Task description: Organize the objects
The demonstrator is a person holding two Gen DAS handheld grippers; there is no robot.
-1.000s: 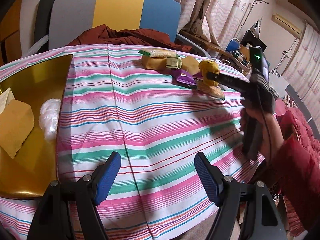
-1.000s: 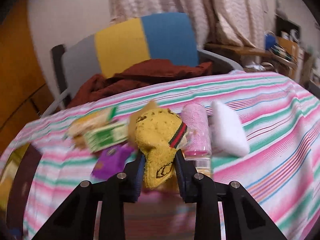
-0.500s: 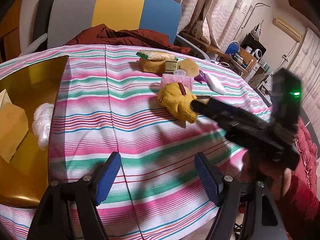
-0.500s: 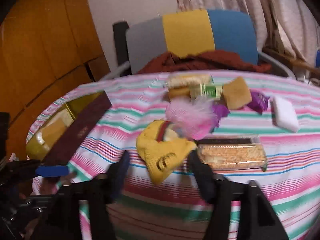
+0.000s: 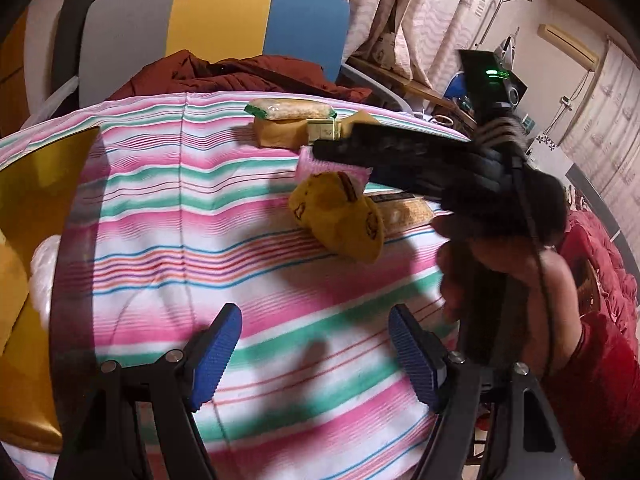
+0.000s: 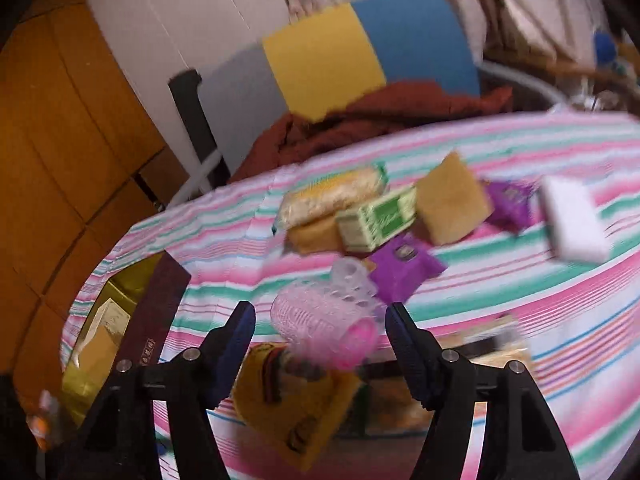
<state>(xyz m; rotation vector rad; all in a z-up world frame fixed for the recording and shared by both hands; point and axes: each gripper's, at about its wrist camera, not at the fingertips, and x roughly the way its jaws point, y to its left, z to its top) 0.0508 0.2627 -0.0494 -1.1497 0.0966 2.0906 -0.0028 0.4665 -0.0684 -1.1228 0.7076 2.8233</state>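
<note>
At nine o'clock on the striped desk (image 5: 168, 216) sits the gold box (image 5: 36, 184). The left claw (image 5: 314, 350) gapes wide, empty. At centre lies the yellow sock (image 5: 340, 216). The right claw (image 6: 320, 334) is closing, its pads clear of the pink roller (image 6: 320, 320) between them.

Left gripper (image 5: 314, 356): held low and tilted downward, blue pads parted wide, nothing gripped between them.
Right gripper (image 6: 320, 344): pointed downward, jaws closing, pads not pressed on anything.
Right hand (image 5: 504, 264): wrapped around the right gripper's handle, a red sleeve seen behind it.
</note>
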